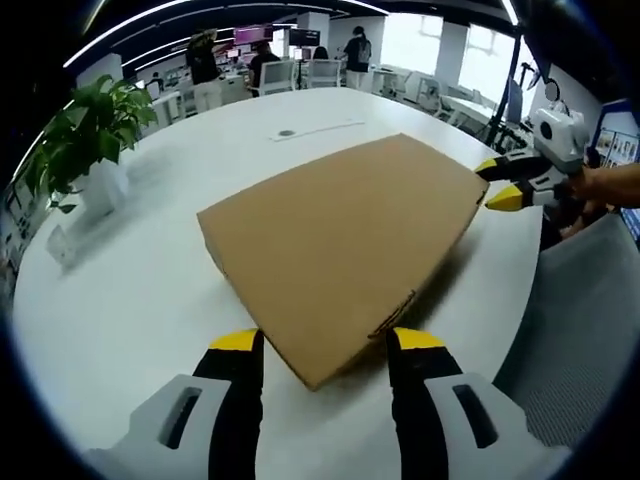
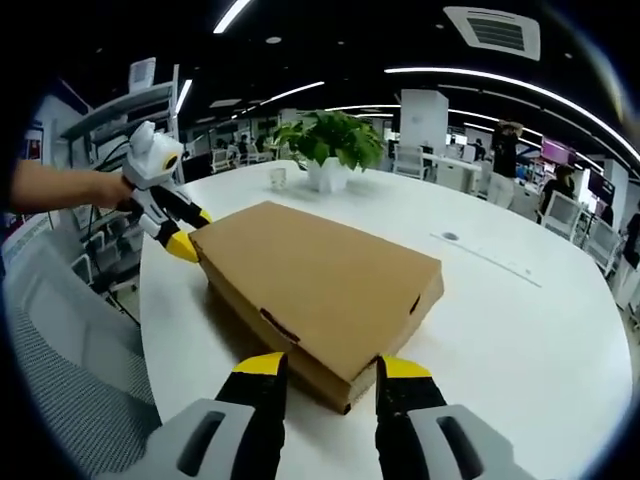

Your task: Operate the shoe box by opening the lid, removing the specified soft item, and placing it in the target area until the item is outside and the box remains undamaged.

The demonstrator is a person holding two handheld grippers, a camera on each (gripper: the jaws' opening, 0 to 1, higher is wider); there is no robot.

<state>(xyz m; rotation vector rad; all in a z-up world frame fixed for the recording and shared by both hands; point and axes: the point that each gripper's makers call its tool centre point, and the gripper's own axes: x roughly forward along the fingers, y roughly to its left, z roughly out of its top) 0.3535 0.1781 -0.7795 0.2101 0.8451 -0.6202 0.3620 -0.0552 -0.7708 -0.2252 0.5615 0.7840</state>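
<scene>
A flat brown cardboard shoe box (image 1: 340, 240) lies shut on the round white table (image 1: 120, 300). My left gripper (image 1: 327, 345) is open, its yellow-tipped jaws standing either side of the box's near corner. In the left gripper view the right gripper (image 1: 497, 184) sits at the box's far right corner, held by a hand. In the right gripper view the box (image 2: 320, 275) lies lid down in front of my right gripper (image 2: 333, 368), which is open with a box corner between its jaws. The left gripper (image 2: 190, 232) sits at the far left corner.
A potted plant (image 1: 85, 130) (image 2: 330, 140) stands near the table's edge, with a small cup (image 2: 277, 177) beside it. A grey mesh chair (image 1: 580, 330) (image 2: 70, 390) is next to the table. People sit at desks in the office behind.
</scene>
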